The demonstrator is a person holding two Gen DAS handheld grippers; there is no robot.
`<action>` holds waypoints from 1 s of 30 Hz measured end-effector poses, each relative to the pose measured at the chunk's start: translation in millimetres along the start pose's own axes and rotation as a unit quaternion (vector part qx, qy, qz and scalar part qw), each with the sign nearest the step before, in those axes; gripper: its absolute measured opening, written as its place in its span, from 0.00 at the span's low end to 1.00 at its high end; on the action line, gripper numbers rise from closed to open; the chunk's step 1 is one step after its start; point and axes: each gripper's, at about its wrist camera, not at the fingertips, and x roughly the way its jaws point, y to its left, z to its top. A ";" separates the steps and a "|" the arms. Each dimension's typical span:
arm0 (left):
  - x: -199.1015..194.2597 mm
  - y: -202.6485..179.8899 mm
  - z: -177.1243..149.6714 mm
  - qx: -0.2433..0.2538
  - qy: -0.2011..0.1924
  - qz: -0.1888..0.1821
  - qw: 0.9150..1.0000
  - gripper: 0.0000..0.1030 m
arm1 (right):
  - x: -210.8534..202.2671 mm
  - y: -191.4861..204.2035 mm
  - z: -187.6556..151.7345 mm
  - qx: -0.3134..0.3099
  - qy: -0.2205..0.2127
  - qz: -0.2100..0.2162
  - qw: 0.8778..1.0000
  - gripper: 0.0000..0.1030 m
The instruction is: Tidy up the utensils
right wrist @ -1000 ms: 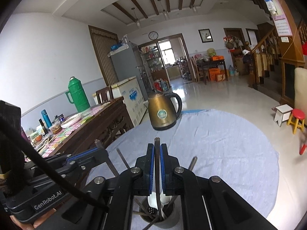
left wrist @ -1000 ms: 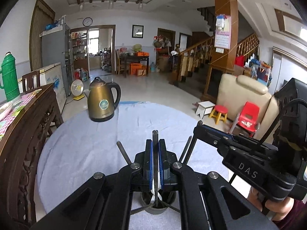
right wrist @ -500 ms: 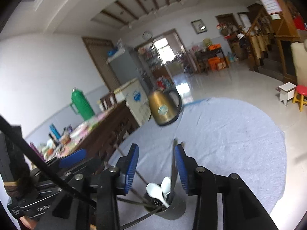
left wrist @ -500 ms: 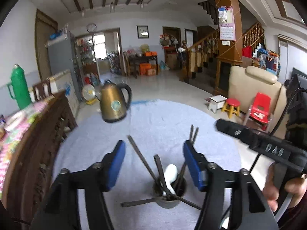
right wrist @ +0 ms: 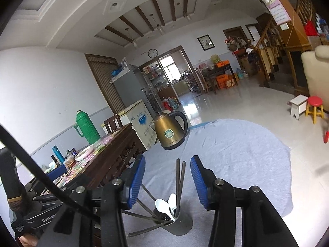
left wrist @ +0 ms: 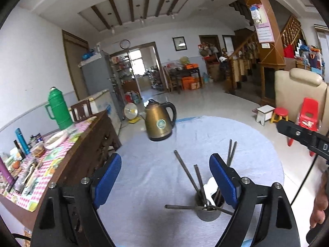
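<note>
Now both grippers have let go. The left gripper (left wrist: 164, 177) has its jaws opening wide with nothing pressed between them, where a second ago they were clenched on a chopstick; the right gripper (right wrist: 167, 180) is opening too, and the pair of chopsticks (right wrist: 180, 177) it was holding stands loose between its blue pads, touched by neither. Both have drawn back a little from the cup (left wrist: 207, 212), which stands on the grey cloth (left wrist: 156, 177) covering the round worktop. The cup now holds the utensils: several dark chopsticks fanned out, two of them leaning nearly flat over the rim, and white spoons (right wrist: 165, 204) with their bowls up. That suggests this drop is finished, though the low-leaning sticks look untidy and might tip out if nudged. No loose utensils show on the cloth nearby. Further off, at the cloth's far edge, stands a bronze kettle (left wrist: 159, 123), and beyond the left side a dark wooden sideboard (left wrist: 90, 144) carries a green thermos (left wrist: 58, 109).
</note>
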 end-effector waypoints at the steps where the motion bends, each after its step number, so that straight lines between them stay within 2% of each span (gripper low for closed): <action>1: -4.5 0.6 -0.5 0.000 -0.003 0.006 1.000 0.87 | -3.6 1.8 0.4 -0.002 -0.003 0.000 1.000 0.51; 9: -27.6 15.4 -1.2 -0.017 -0.015 0.028 0.999 0.92 | -31.5 25.5 -0.2 -0.027 -0.024 0.008 0.999 0.53; 14: -47.7 23.7 -6.4 -0.027 -0.037 0.066 0.997 0.99 | -42.1 41.8 -8.4 -0.040 -0.024 0.010 0.999 0.60; 21: -64.0 36.2 -15.4 -0.045 -0.032 0.073 0.996 1.00 | -48.4 63.2 -23.7 -0.072 0.013 -0.019 0.997 0.61; 30: -73.6 44.9 -31.5 -0.058 -0.014 0.085 0.995 1.00 | -68.6 74.4 -31.0 -0.105 0.050 -0.054 0.992 0.68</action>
